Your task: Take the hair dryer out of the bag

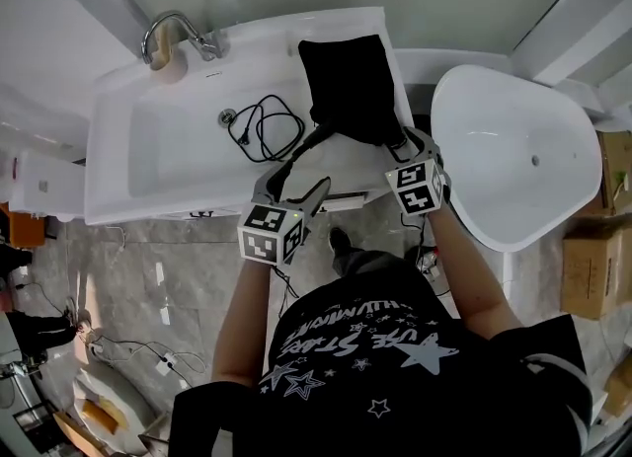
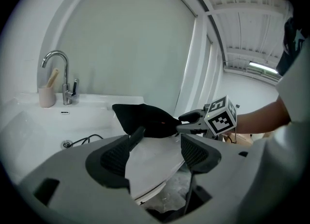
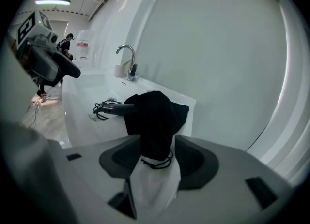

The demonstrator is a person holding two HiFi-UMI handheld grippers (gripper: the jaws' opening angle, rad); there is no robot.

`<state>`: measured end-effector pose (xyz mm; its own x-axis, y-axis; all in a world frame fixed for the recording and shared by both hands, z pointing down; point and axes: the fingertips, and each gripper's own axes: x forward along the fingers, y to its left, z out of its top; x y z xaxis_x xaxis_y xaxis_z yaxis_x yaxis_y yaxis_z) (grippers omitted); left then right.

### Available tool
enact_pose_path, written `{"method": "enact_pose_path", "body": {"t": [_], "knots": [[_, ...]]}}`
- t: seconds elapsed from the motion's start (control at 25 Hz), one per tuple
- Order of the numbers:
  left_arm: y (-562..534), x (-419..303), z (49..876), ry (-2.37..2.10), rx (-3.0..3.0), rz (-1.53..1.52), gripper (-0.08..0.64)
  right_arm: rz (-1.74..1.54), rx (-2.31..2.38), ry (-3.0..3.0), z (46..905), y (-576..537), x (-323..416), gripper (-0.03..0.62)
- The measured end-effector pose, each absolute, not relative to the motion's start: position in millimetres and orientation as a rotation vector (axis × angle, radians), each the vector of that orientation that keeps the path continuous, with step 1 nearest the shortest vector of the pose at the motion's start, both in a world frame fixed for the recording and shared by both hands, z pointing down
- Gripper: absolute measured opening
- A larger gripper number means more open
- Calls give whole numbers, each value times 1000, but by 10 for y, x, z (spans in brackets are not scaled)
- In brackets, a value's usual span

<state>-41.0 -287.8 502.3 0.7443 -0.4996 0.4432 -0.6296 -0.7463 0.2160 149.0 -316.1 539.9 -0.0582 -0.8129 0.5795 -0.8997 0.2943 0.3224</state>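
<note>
A black drawstring bag (image 1: 351,85) lies on the right ledge of the white sink (image 1: 158,149). The hair dryer's grey handle (image 3: 109,109) sticks out of the bag's left side, and its black cord (image 1: 265,127) is coiled in the basin. My right gripper (image 1: 405,144) is at the bag's near end. In the right gripper view its jaws (image 3: 156,162) stand wide, with the bag's (image 3: 155,114) drawstring end between them and unpinched. My left gripper (image 1: 294,184) hovers open at the sink's front edge, left of the bag (image 2: 145,119), with nothing between its jaws (image 2: 155,153).
A chrome faucet (image 1: 173,36) and a beige cup (image 1: 170,65) stand at the sink's back left. A white bathtub (image 1: 553,218) lies to the right, with cardboard boxes (image 1: 592,267) beyond it. Cables and clutter lie on the floor at lower left.
</note>
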Motion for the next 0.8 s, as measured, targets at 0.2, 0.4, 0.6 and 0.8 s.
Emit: {"method": "enact_pose_path", "body": {"t": [0.2, 0.4, 0.6, 0.8], "knots": [[-3054, -211, 5088, -820, 2625, 547, 345, 153, 1493, -1838, 5477, -3257, 1515, 179], [-3189, -20, 5219, -761, 2642, 611, 345, 139, 1538, -1867, 5374, -3327, 1568, 77], [-3345, 147, 5397, -710, 2663, 723, 345, 215, 1562, -1958, 5297, -3374, 1550, 29], [-3521, 343, 5515, -651, 2668, 813, 345, 260, 1581, -2023, 5248, -3452, 1527, 29]]}}
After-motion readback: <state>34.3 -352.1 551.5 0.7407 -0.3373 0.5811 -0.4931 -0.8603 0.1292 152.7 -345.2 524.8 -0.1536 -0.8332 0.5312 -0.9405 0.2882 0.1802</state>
